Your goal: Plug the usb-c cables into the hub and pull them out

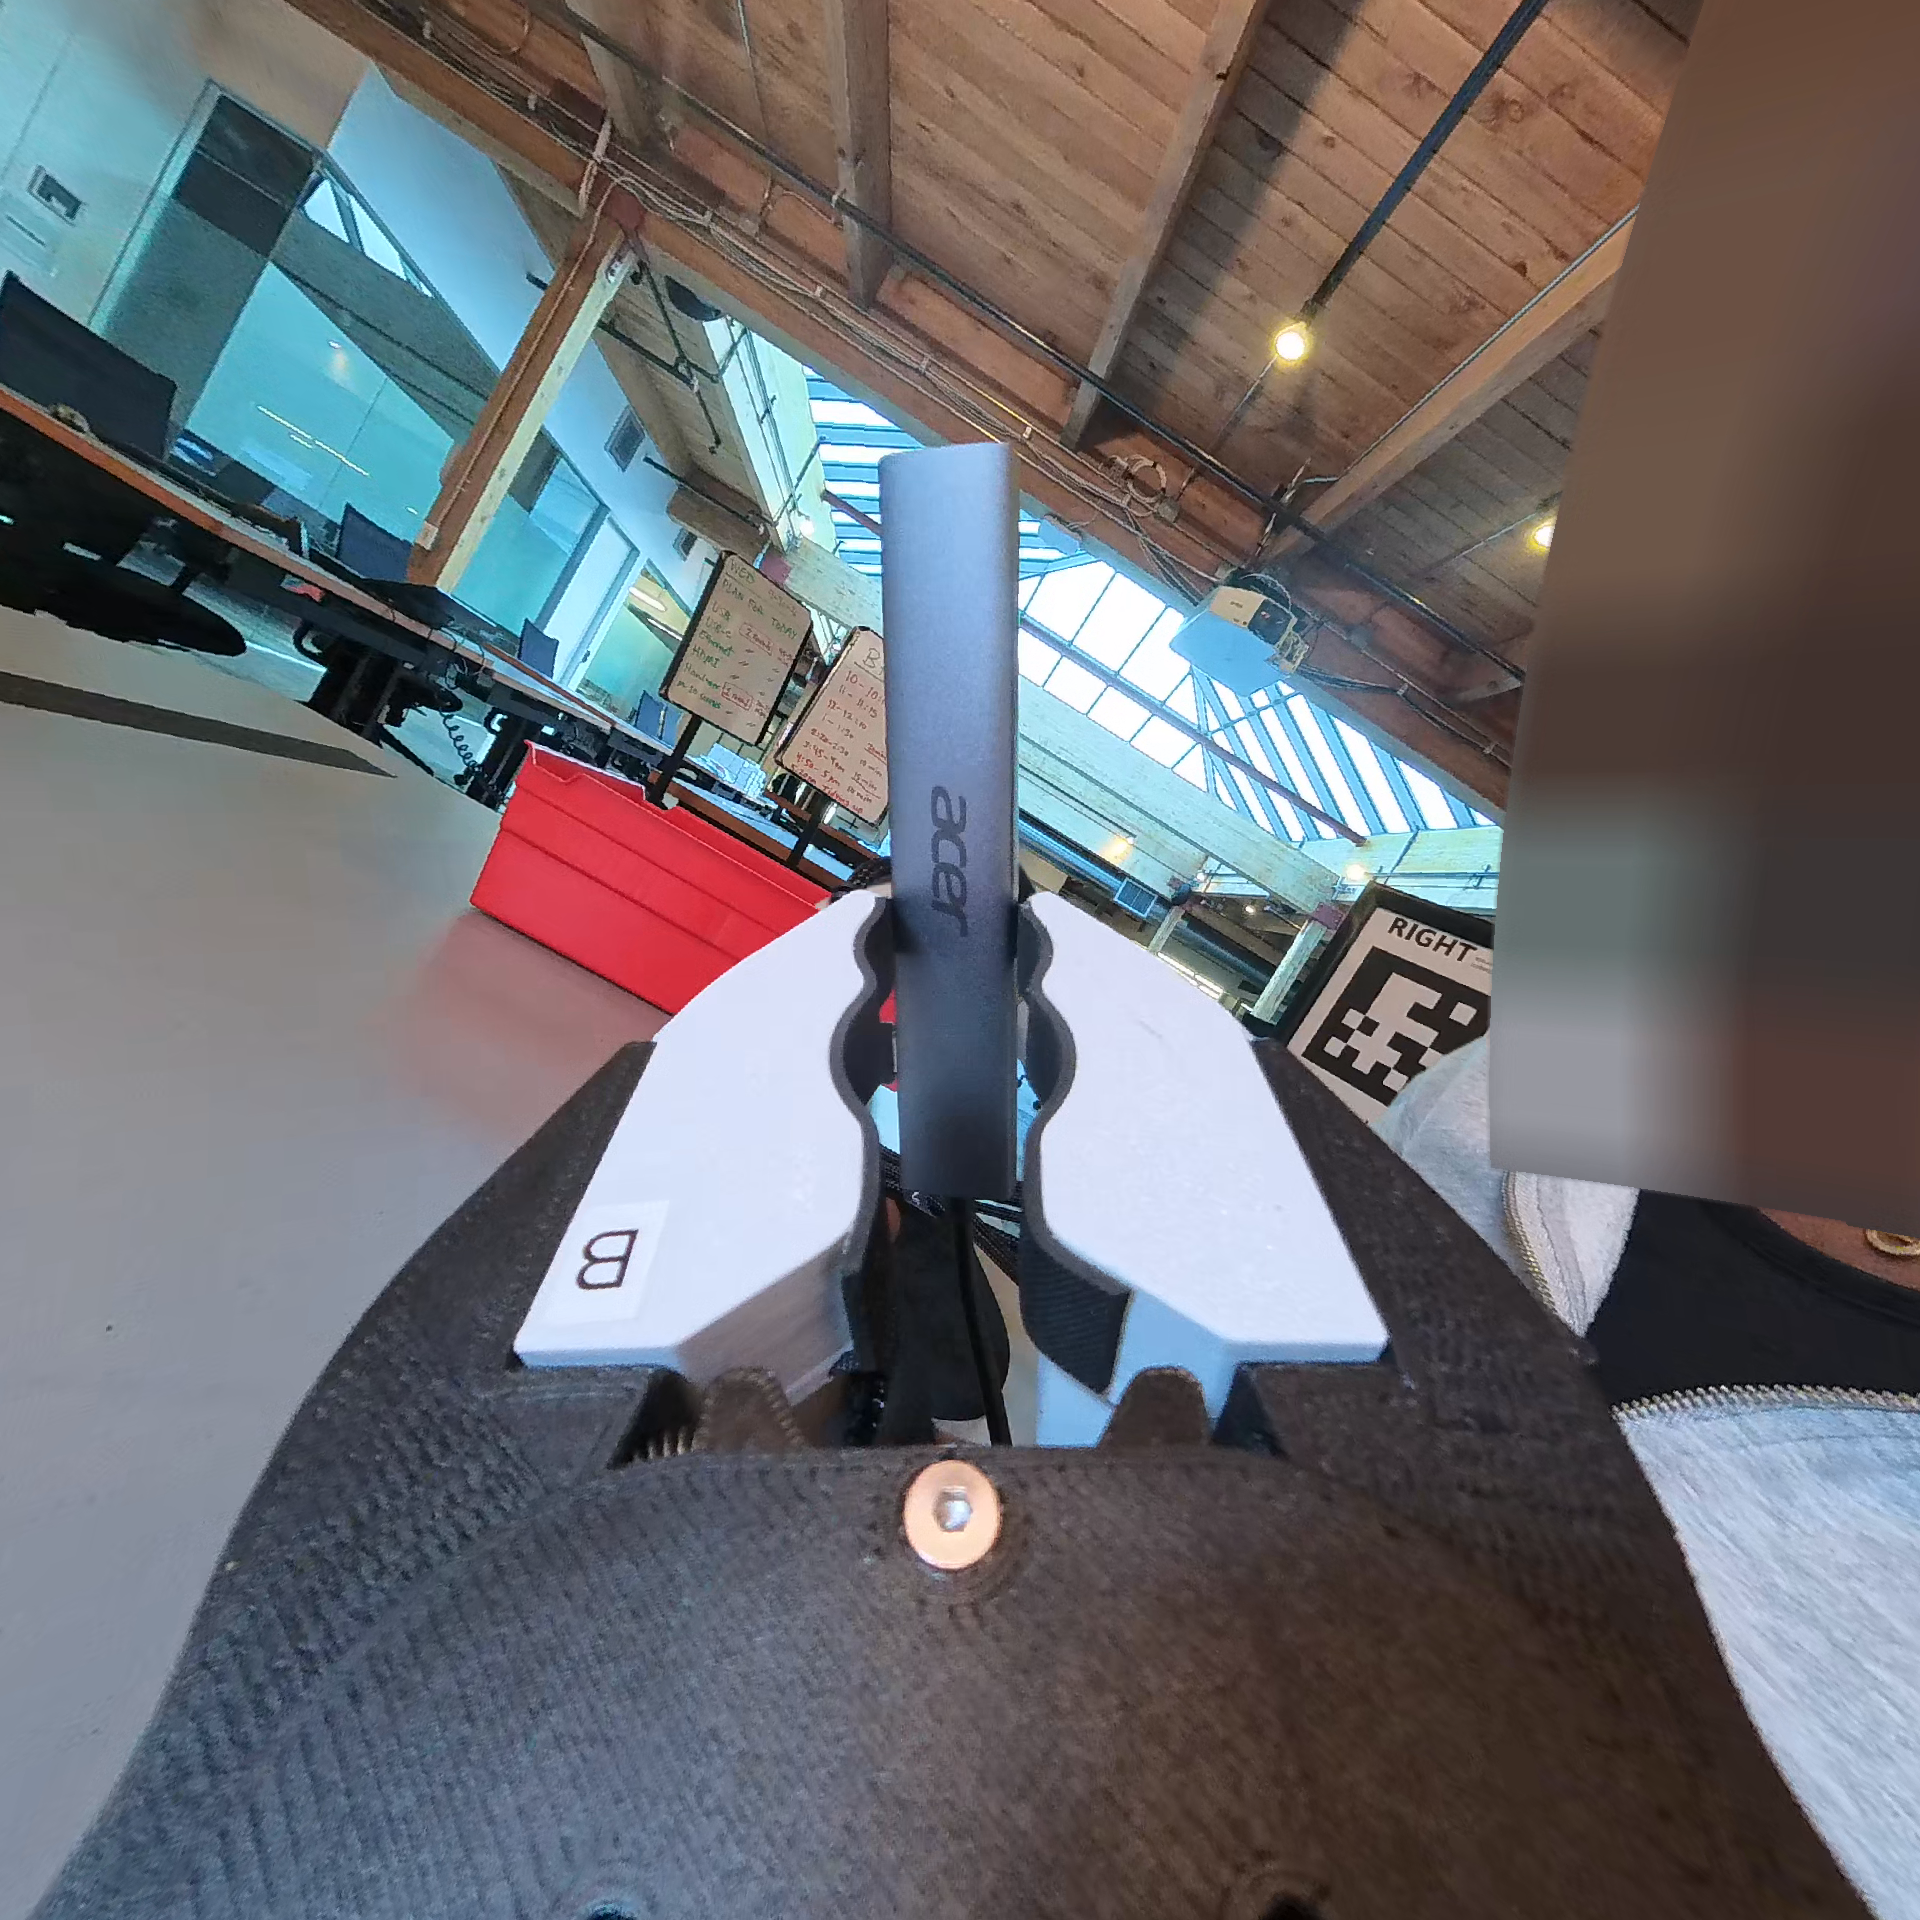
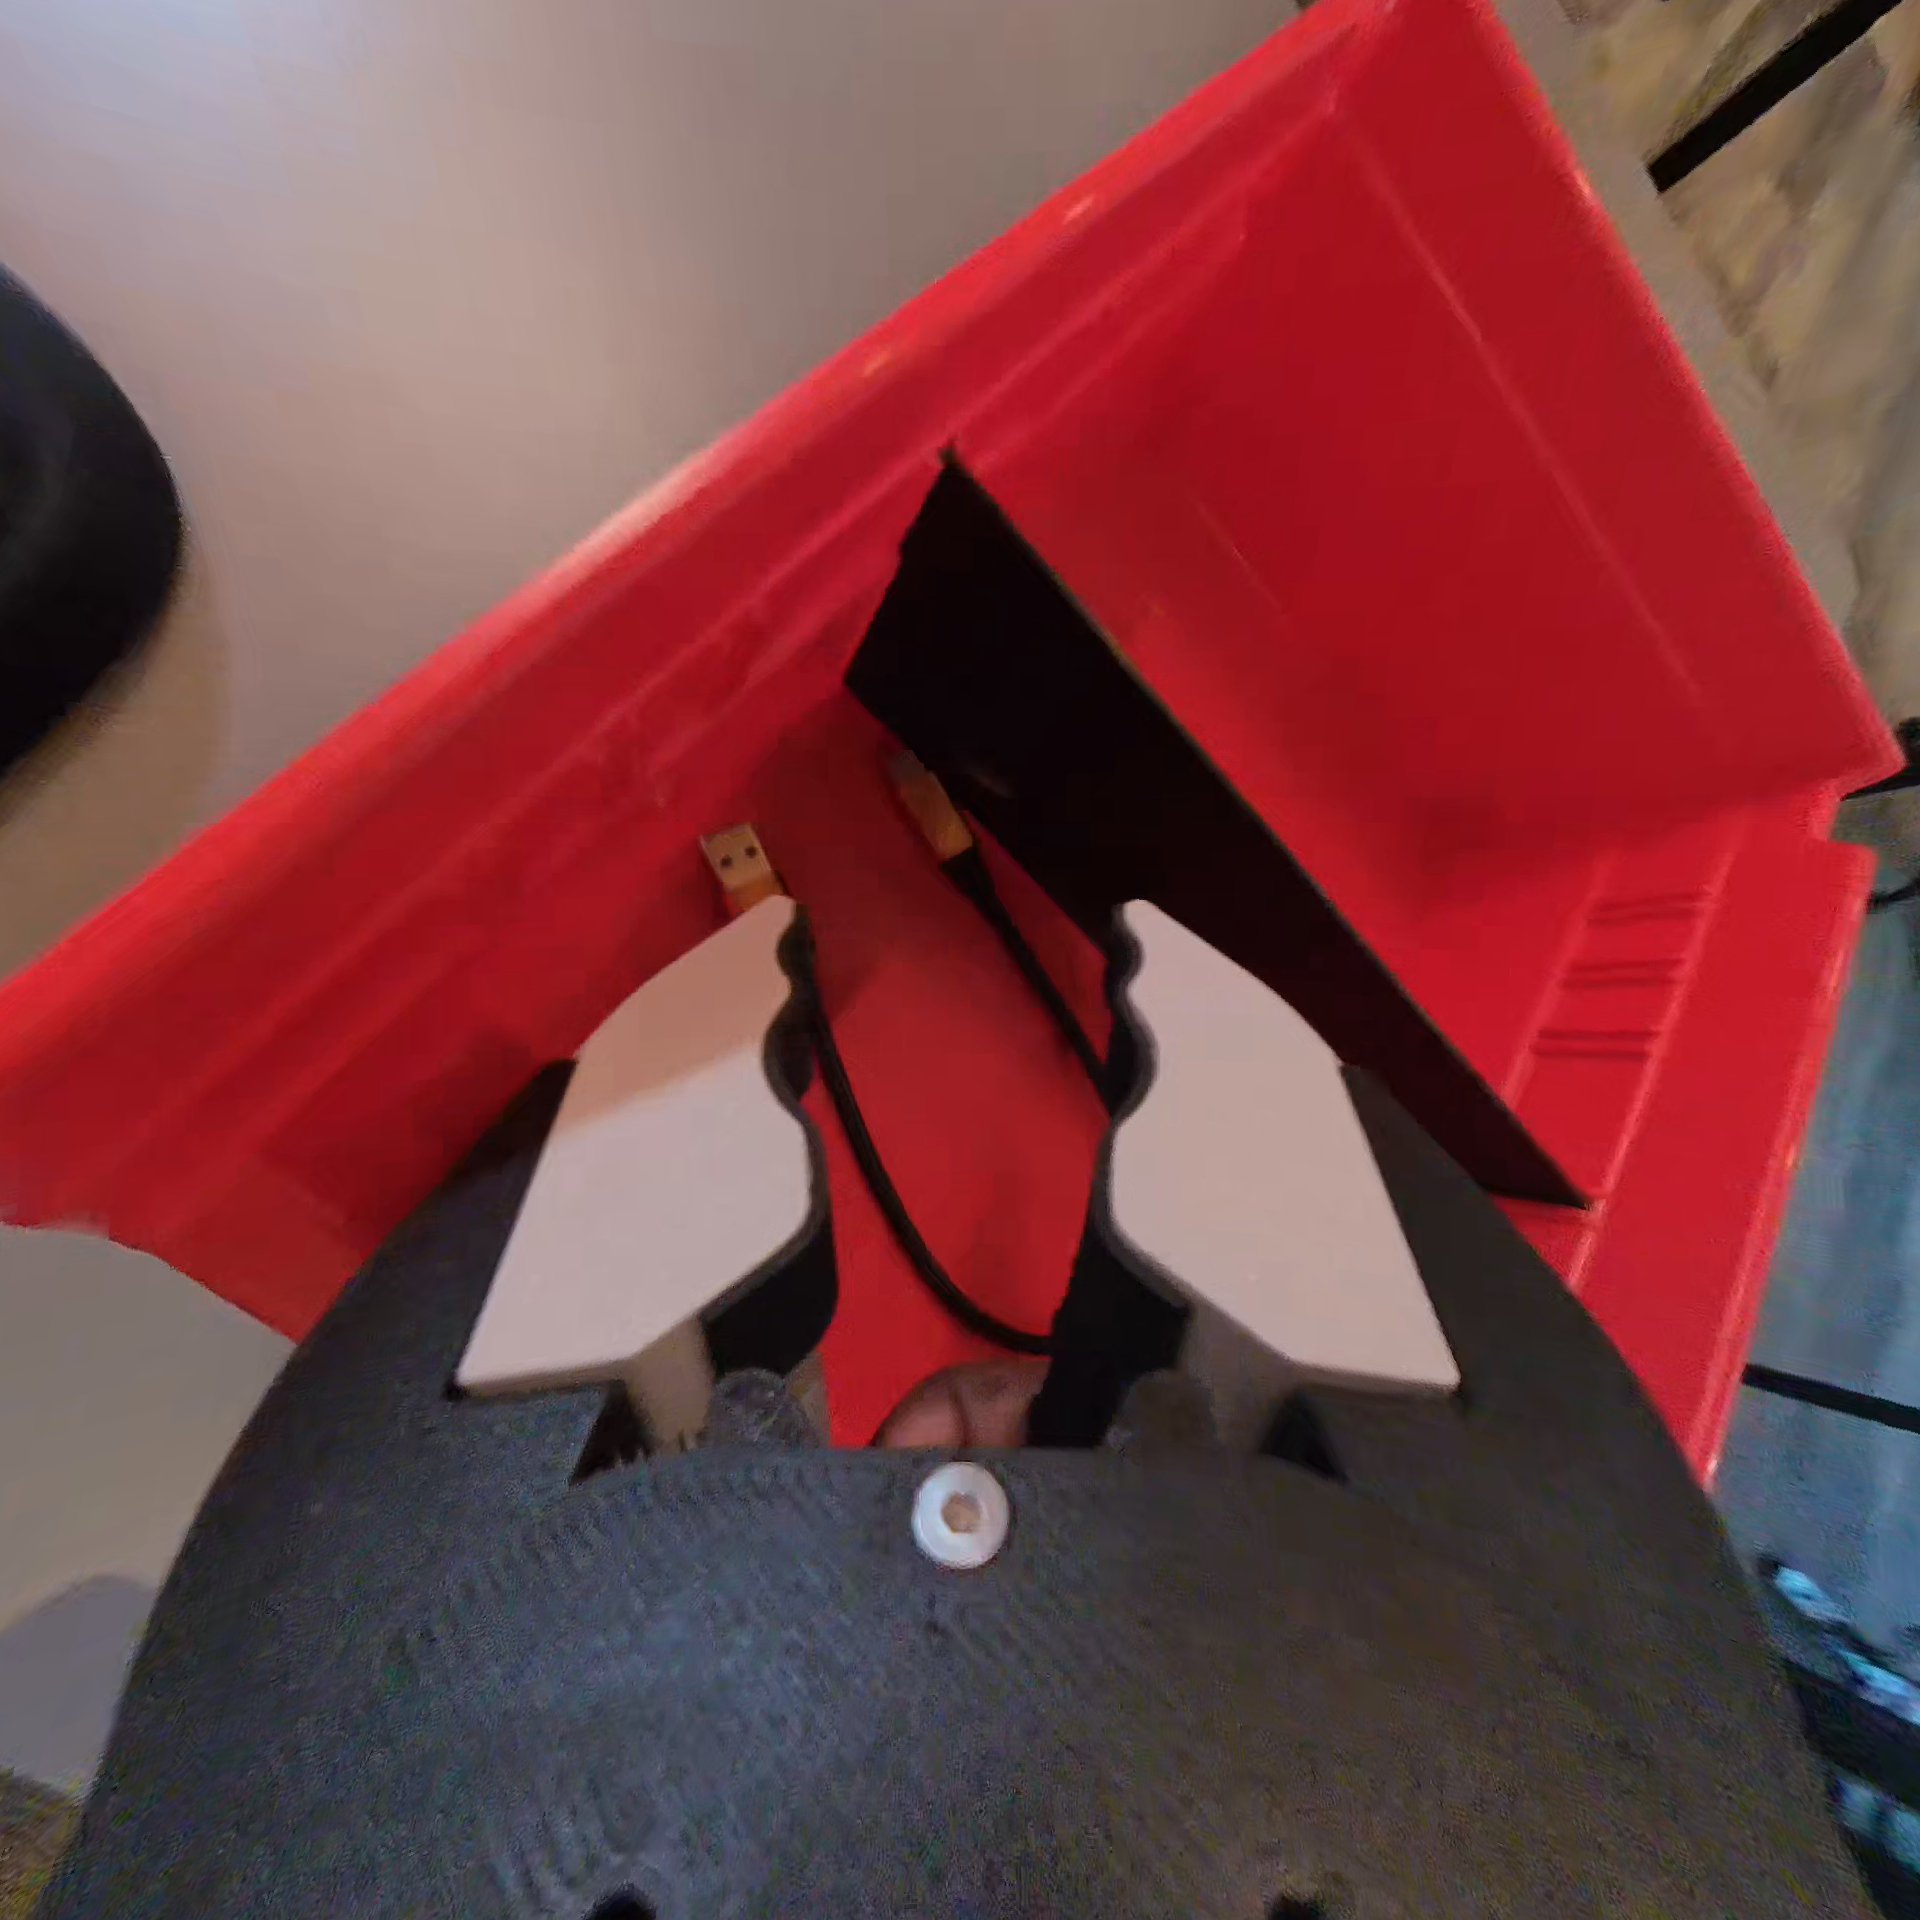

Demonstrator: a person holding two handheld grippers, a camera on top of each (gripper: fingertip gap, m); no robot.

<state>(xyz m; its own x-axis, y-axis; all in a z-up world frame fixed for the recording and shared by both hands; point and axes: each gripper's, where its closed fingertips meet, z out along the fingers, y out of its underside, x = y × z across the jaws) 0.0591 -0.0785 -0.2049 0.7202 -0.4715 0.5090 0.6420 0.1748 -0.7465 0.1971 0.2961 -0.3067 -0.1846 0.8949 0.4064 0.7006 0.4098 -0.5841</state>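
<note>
My left gripper (image 1: 954,925) is shut on a slim grey hub (image 1: 951,727) and holds it upright, clear of the table. The hub's own black lead (image 1: 979,1330) hangs down between the fingers. My right gripper (image 2: 956,914) is open and empty, tilted over a red bin (image 2: 1351,520). Two black cables lie in the bin, one with a gold-coloured plug (image 2: 740,857) just past my left fingertip, the other with its plug (image 2: 933,810) beside a black divider (image 2: 1091,779). One cable (image 2: 883,1174) runs between my open fingers. The view is blurred.
The red bin (image 1: 623,873) stands on a pale table (image 1: 208,1039) behind the hub. A black-and-white marker tag (image 1: 1392,1008) and a person's grey sleeve (image 1: 1766,1558) are at the right. A dark round object (image 2: 62,520) sits left of the bin. Tip to tip, the grippers are about 40 cm apart.
</note>
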